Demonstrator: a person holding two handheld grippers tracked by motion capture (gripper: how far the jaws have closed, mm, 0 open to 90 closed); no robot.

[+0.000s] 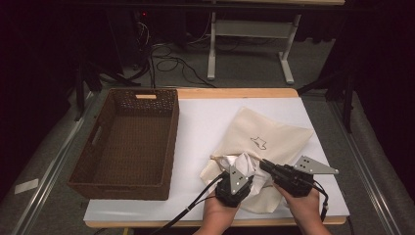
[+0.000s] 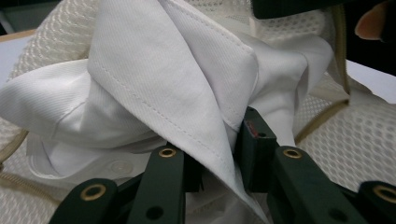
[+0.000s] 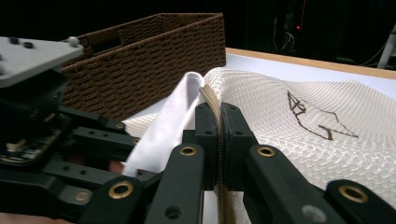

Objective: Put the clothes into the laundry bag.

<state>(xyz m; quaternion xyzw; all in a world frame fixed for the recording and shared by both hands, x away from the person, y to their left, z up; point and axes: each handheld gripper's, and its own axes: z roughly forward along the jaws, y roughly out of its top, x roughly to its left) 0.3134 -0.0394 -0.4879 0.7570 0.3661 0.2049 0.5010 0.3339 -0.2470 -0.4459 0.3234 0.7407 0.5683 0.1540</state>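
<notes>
Near the worktop's (image 1: 205, 122) front edge, right of the wicker basket (image 1: 127, 142), the left gripper (image 2: 223, 154) jaws are clenched on a white shirt (image 2: 159, 79) at the mouth of a cream mesh bag (image 1: 264, 137). The right gripper (image 3: 219, 135) jaws pinch the bag's zippered edge (image 3: 212, 100).

The high view is looking down from above; both gripper views are sitting close, sharing the mesh bag (image 1: 266, 139).
</notes>
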